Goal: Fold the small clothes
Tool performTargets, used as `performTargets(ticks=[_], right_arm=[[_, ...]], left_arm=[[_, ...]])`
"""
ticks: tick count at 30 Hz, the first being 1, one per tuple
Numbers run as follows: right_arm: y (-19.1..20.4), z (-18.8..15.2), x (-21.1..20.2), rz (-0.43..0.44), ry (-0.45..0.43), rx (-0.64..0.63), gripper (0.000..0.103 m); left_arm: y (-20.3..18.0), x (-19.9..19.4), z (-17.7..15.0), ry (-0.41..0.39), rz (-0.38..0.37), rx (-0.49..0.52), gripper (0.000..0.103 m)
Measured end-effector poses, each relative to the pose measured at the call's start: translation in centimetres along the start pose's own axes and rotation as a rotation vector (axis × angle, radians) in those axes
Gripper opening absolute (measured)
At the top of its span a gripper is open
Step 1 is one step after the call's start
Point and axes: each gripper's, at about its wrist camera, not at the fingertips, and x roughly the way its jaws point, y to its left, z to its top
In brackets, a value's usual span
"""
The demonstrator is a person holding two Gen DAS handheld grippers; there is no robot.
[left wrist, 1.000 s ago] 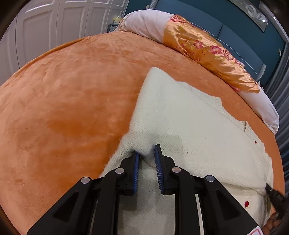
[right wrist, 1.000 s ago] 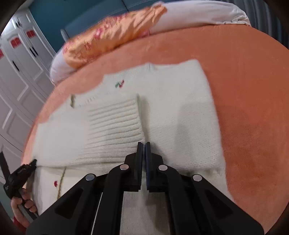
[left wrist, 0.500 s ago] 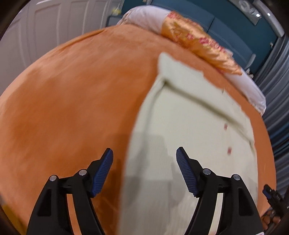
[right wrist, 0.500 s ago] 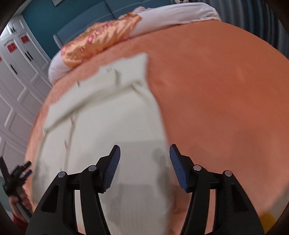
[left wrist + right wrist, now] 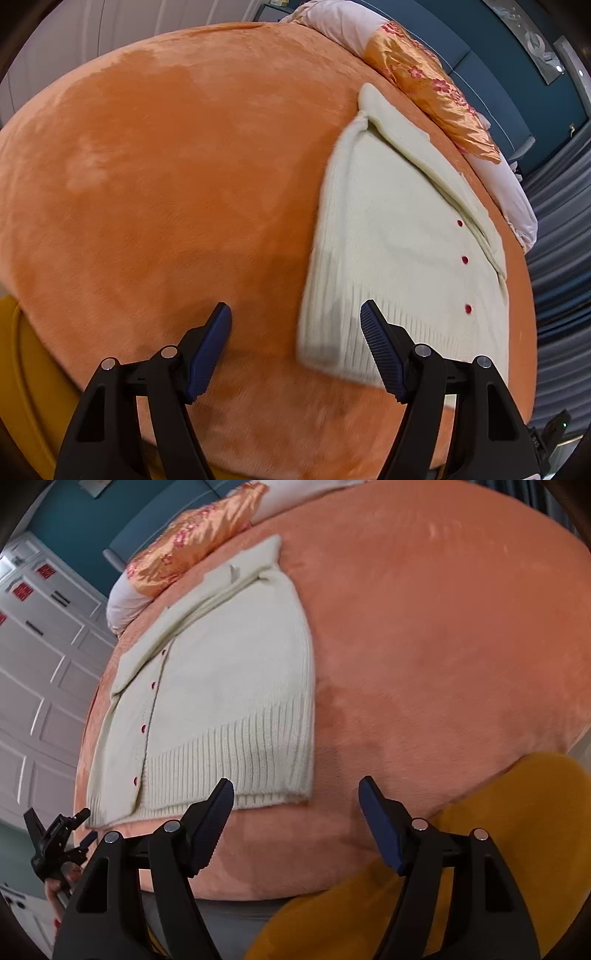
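A cream knit cardigan (image 5: 399, 236) with small red buttons lies flat on the orange bed cover (image 5: 166, 184), its ribbed hem toward me. It also shows in the right wrist view (image 5: 221, 686). My left gripper (image 5: 295, 347) is open and empty, just short of the hem's left corner. My right gripper (image 5: 295, 823) is open and empty, just short of the hem's right corner. Neither gripper touches the cardigan.
A pillow with an orange floral cover (image 5: 432, 85) lies at the head of the bed. A mustard cushion (image 5: 480, 849) sits at the bed's near edge. White closet doors (image 5: 33, 664) and a teal wall stand beyond. The left gripper shows in the right wrist view (image 5: 55, 842).
Both grippers were shut on the cardigan a second ago. They have opened, let go and drawn back toward the bed's near edge. The cardigan now lies unfolded lengthwise.
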Motion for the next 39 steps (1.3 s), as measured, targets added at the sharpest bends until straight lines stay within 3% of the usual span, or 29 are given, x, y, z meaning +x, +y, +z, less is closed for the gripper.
performTargets(ticks=[7,9,11,13,14,15,16,18,20,29,34,39], right_arm=[[1.5,-0.3,1.2,0.024,-0.021,0.038,0.07],[1.9,0.0,1.5,0.038,-0.017,0.044,0.067],[2.4,0.2,1.6,0.039,-0.011,0.035,0.061],[2.9,0.3,1.3,0.043,-0.019,0.022,0.056],[3.2,0.3,1.2,0.042,-0.026,0.011,0.052],[3.5,0.3,1.1,0.038,-0.029,-0.005,0.045],[3.9,0.4,1.0,0.021,-0.034,-0.028,0.04],[4.3,0.3,0.9,-0.008,-0.039,-0.061,0.014],[4.1,0.4,0.7,-0.025,-0.047,-0.074,0.008],[2.8,-0.6,-3.9,-0.027,-0.083,-0.135,0.005],[2.1,-2.0,-5.2,-0.039,-0.038,-0.177,0.005],[0.6,-3.0,-3.6,-0.025,0.032,-0.147,0.01]], left_arm=[[-1.4,1.6,1.1,-0.006,0.038,0.043,0.07],[-1.8,1.7,1.2,0.004,0.036,0.056,0.066],[-2.0,1.5,1.2,0.014,0.026,0.063,0.054],[-2.2,1.4,1.2,0.035,0.005,0.068,0.032],[-2.3,1.4,1.1,0.04,0.006,0.074,0.027],[-2.5,1.3,1.1,0.044,0.008,0.084,0.012],[-2.7,1.3,1.0,0.046,0.01,0.097,0.009],[-3.2,0.7,0.9,0.026,0.012,0.126,0.008],[-3.6,0.3,0.8,0.012,0.01,0.146,0.008],[-3.9,-4.1,0.0,-0.006,-0.026,0.199,0.007],[-2.9,-5.5,-2.5,0.038,-0.03,0.216,0.007],[-1.7,-4.4,-4.2,0.067,-0.005,0.177,0.011]])
